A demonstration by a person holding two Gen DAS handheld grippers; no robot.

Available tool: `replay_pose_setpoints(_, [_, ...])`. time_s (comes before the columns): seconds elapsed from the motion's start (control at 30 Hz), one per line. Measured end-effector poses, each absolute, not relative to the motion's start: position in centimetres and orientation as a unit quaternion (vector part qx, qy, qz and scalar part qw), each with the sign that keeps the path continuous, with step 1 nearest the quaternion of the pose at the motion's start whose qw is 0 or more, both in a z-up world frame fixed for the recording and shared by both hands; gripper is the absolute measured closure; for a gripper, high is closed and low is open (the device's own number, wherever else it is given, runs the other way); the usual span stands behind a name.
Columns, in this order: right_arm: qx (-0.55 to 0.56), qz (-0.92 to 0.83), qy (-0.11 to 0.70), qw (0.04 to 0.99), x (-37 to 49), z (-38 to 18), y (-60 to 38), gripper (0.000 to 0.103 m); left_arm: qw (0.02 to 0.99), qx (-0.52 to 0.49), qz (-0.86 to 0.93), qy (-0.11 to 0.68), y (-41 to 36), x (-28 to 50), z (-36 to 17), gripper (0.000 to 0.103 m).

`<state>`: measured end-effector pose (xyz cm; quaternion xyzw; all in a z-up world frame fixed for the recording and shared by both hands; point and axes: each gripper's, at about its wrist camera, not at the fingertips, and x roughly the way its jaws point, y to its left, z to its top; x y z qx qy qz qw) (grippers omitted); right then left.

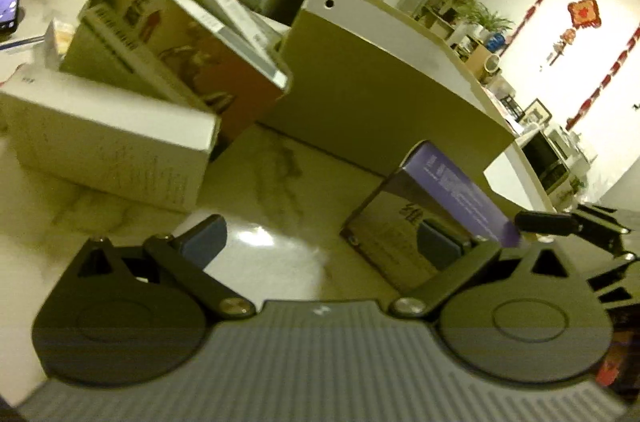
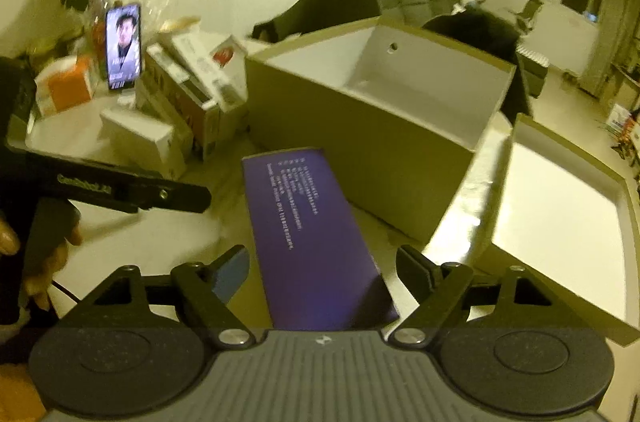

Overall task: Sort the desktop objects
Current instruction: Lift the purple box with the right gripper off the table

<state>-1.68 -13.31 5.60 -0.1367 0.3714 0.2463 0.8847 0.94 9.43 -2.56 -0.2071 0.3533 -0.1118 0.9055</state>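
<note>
1. Right claw (image 2: 320, 274): jaws spread, pads clear of the purple box (image 2: 308, 234) on both sides; nothing pinched.
2. Purple box: lies between the right claw's jaws and runs toward 12 o'clock on the marble desk (image 2: 160, 242). Judged light, stiff cardboard with a glossy, somewhat slippery face; best taken across its narrow width by the two long sides.
3. Left claw (image 1: 320, 242): jaws spread wide and empty. The same purple box (image 1: 460, 198) sits at its 2 o'clock, partly behind the right-hand pad; whether they touch cannot be told.
4. Shallow lid or tray (image 2: 560, 222): at 3 o'clock of the right claw, empty.
5. Open storage box (image 2: 360, 126): at 12 o'clock beyond the purple box, white inside, a likely destination.
6. Leaning books and cartons (image 1: 172, 34): at 10 o'clock, unsorted.
7. Phone (image 2: 123, 46): far at 10 o'clock, screen lit.
</note>
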Motion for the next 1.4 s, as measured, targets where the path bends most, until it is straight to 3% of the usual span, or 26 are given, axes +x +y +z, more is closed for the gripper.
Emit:
replay_pose_setpoints(0.63, [-0.220,0.259,0.437,0.833,1.8,3.5,-9.8,0.025,0.906,-0.210,-0.104,0.353,10.2,-0.3,-2.9,0.000])
replay_pose_setpoints(1.4, [-0.166,0.245,0.482,0.825,1.6,4.4,-10.2,0.036,0.902,-0.209,-0.105,0.364,10.2,-1.0,-3.1,0.000])
